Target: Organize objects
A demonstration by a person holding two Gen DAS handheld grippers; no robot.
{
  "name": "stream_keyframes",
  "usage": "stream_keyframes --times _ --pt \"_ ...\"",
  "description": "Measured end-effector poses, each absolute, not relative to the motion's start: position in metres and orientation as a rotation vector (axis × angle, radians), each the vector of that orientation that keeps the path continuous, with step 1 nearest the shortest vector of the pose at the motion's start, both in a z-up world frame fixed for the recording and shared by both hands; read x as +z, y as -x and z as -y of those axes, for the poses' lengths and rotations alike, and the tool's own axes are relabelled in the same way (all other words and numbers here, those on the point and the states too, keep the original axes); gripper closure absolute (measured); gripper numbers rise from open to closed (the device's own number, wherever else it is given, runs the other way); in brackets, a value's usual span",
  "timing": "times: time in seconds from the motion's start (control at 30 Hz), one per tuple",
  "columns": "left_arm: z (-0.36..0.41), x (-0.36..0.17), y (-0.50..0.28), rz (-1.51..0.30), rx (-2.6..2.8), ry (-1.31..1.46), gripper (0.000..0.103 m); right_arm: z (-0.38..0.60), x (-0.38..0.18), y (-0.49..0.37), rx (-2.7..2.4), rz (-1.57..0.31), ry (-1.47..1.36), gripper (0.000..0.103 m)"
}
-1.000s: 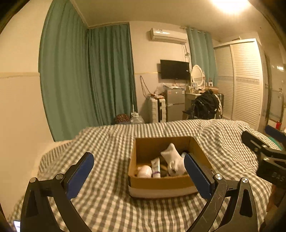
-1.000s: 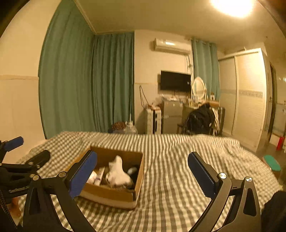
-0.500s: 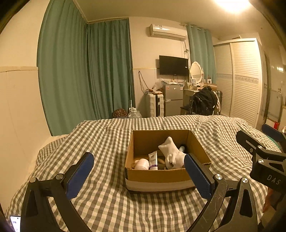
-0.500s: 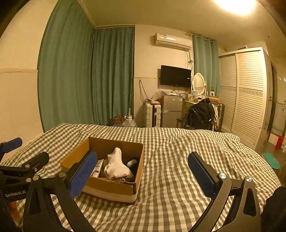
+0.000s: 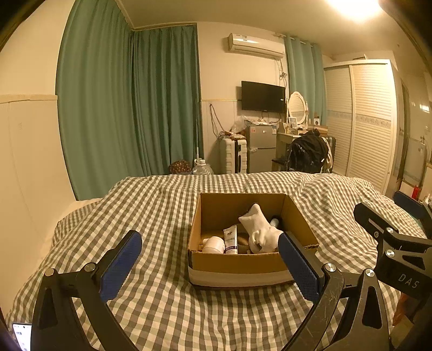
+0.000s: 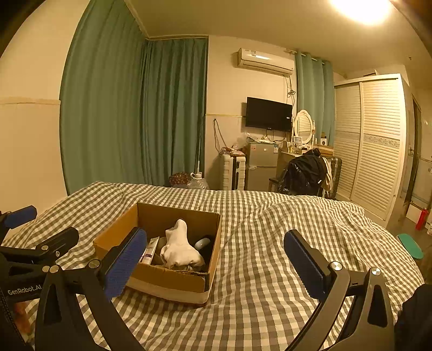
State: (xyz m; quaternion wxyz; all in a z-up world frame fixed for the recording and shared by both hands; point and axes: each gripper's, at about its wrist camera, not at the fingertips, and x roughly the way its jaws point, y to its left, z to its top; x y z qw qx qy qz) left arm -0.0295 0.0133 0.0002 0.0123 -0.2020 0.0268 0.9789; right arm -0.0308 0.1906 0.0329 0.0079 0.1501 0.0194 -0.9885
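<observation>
Both hand-held grippers (image 5: pixel 208 259) (image 6: pixel 216 256), spread empty, have neared the box (image 5: pixel 243 266).

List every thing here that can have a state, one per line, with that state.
left gripper: jaws wide open, holding nothing
right gripper: jaws wide open, holding nothing
cardboard box: open-topped, resting on the bed
white sock: in the box, sticking up over the other items
white tube: in the box, leaning
wall TV: screen dark
wardrobe doors: shut
green curtains: drawn shut
ceiling light: on
</observation>
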Motion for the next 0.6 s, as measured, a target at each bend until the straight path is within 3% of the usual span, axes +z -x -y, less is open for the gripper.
stream_keyframes --times 0.6 --pt "-0.0127 0.0007 0.0285 -0.083 3.056 0.642 0.0 -0.1882 0.0274 0.0345 -3.08 -0.075 -0.499 0.001"
